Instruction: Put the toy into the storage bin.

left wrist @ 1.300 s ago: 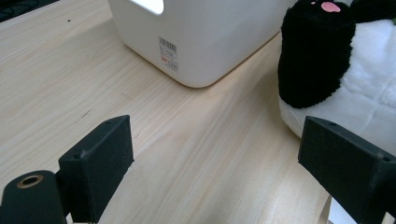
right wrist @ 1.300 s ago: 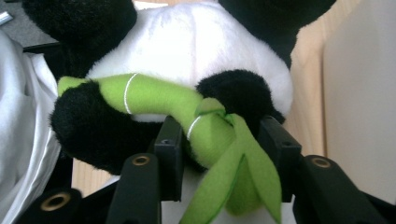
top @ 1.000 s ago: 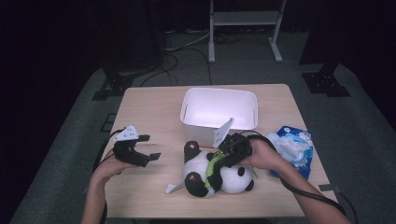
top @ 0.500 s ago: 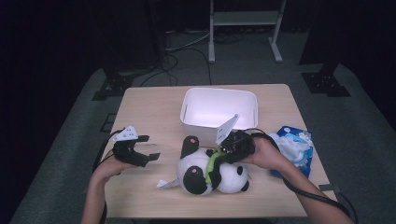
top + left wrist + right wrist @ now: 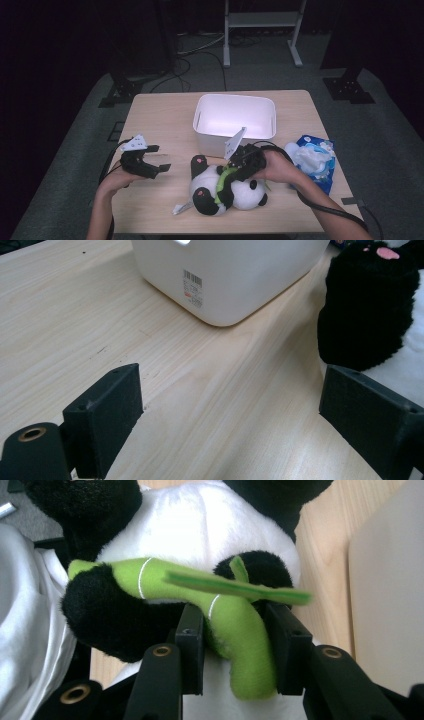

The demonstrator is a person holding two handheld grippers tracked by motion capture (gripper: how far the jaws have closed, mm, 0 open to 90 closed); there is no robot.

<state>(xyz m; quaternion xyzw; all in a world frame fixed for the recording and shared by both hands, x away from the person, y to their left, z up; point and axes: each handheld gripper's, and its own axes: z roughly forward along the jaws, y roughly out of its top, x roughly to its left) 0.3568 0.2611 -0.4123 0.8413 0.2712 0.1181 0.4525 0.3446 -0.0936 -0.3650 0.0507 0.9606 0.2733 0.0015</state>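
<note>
A black-and-white panda plush [image 5: 240, 196] lies on the wooden table [image 5: 160, 115] near its front edge, holding a green bamboo stalk [image 5: 221, 184]. My right gripper [image 5: 232, 175] is over its belly. In the right gripper view the right gripper [image 5: 238, 626] is shut on the green bamboo stalk [image 5: 130, 577], against the panda's white chest [image 5: 200, 530]. My left gripper [image 5: 159, 158] rests open on the table left of the panda. In its own view the left gripper [image 5: 235, 415] has nothing between the jaws, and the panda's black leg [image 5: 365, 315] lies just ahead on the right.
A white plastic bin [image 5: 215, 142] stands behind the panda at mid-table; its wall with a barcode label shows as the white bin [image 5: 225, 275]. A blue packet with white tissue [image 5: 312, 160] lies at the right edge. A white tag [image 5: 181, 207] sticks out left of the panda.
The panda has shifted a little to the left with my right gripper on its bamboo. The left gripper has stayed where it was.
</note>
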